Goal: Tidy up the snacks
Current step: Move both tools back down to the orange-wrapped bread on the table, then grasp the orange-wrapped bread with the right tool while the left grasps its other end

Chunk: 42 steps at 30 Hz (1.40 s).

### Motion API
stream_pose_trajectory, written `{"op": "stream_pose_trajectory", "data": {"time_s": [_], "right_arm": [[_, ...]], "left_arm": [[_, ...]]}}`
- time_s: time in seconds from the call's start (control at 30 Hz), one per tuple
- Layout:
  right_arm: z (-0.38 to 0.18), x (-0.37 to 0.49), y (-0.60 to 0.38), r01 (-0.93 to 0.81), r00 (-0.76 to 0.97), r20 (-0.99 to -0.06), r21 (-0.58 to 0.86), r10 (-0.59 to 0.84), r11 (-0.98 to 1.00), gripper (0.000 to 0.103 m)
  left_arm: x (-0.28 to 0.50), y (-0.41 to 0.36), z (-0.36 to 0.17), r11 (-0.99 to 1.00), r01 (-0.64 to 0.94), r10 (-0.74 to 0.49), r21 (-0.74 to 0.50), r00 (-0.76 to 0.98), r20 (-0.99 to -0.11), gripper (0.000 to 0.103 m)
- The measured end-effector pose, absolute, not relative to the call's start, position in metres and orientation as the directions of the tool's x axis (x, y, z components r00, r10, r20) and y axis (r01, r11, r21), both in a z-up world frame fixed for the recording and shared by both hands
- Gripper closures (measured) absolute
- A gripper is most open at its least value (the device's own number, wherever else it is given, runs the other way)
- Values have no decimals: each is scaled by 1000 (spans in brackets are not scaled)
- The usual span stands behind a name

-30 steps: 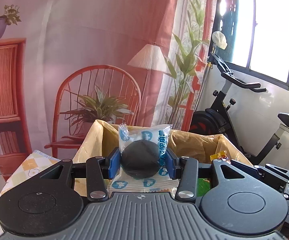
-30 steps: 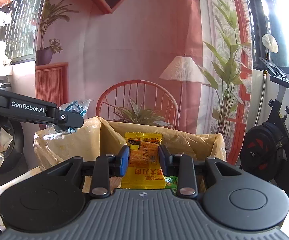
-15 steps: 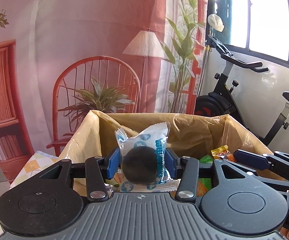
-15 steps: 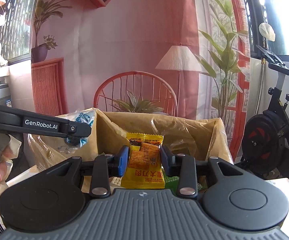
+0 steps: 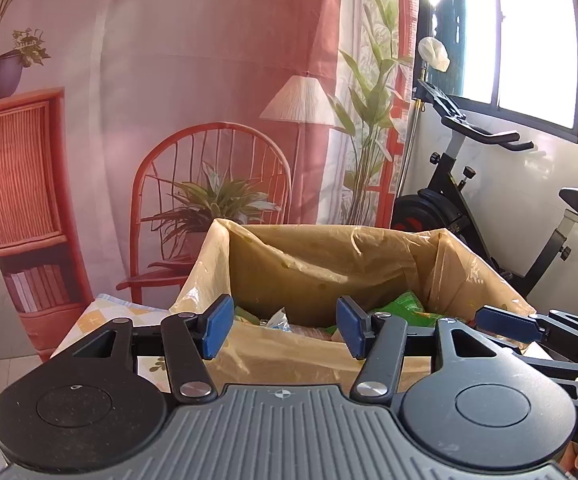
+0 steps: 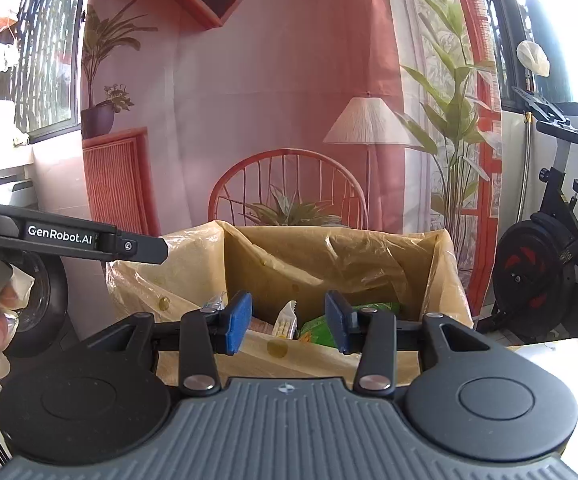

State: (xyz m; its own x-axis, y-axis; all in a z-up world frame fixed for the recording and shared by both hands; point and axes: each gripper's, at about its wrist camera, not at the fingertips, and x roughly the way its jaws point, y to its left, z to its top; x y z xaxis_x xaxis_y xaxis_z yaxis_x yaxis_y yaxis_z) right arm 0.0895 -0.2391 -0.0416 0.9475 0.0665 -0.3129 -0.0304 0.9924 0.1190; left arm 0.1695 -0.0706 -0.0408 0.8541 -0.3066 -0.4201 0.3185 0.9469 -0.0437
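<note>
With both the left gripper [image 5: 285, 326] and right gripper [image 6: 287, 322] held wide open and empty over the lined box [image 5: 321, 256], where the snacks [image 6: 321, 326] lie, the loose liner could be snagged by 1 of the fingers [image 5: 217, 326].

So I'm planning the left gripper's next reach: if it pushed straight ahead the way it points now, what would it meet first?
Probably the near wall of the lined box, which sits between the open left gripper fingers. Depth is unclear; slightly higher, it would clear the rim and reach the snack packets inside.
</note>
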Motion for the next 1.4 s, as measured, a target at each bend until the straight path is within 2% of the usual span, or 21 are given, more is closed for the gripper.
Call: {"op": "stream_pose_trajectory", "data": {"time_s": [0.27,0.43,0.5,0.73,0.93,1.03,1.07,1.1,1.23,1.4], "right_arm": [[-54,54,-219,-67,937,-331,145,112,987,55],[-76,47,-202,-101,905,-397,146,152,984,55],[-87,47,-195,-116,886,-432,140,166,983,55],[-144,60,-166,-193,745,-644,39,172,980,54],[-181,77,-146,-247,617,-771,-3,155,969,45],[-190,83,-134,-266,594,-789,-10,156,964,36],[-190,85,-129,-273,597,-785,-5,165,962,29],[-189,87,-123,-285,596,-783,4,180,958,27],[-189,94,-105,-346,600,-765,16,235,938,26],[-190,94,-112,-299,652,-735,-25,185,954,21]], "left_arm": [[134,-28,-72,958,283,-269,-52,819,-507,44],[122,-5,-103,964,253,-252,-79,780,-573,44],[120,3,-116,966,238,-248,-97,762,-598,44],[122,20,-141,968,215,-248,-131,734,-633,44],[129,29,-153,968,198,-250,-153,727,-639,44],[130,33,-157,968,185,-250,-168,728,-639,44],[132,34,-158,968,181,-250,-173,726,-641,44],[133,35,-159,968,178,-249,-176,723,-644,44],[137,37,-164,970,160,-240,-180,716,-655,44],[142,32,-176,959,176,-282,-222,683,-673,44]]}}
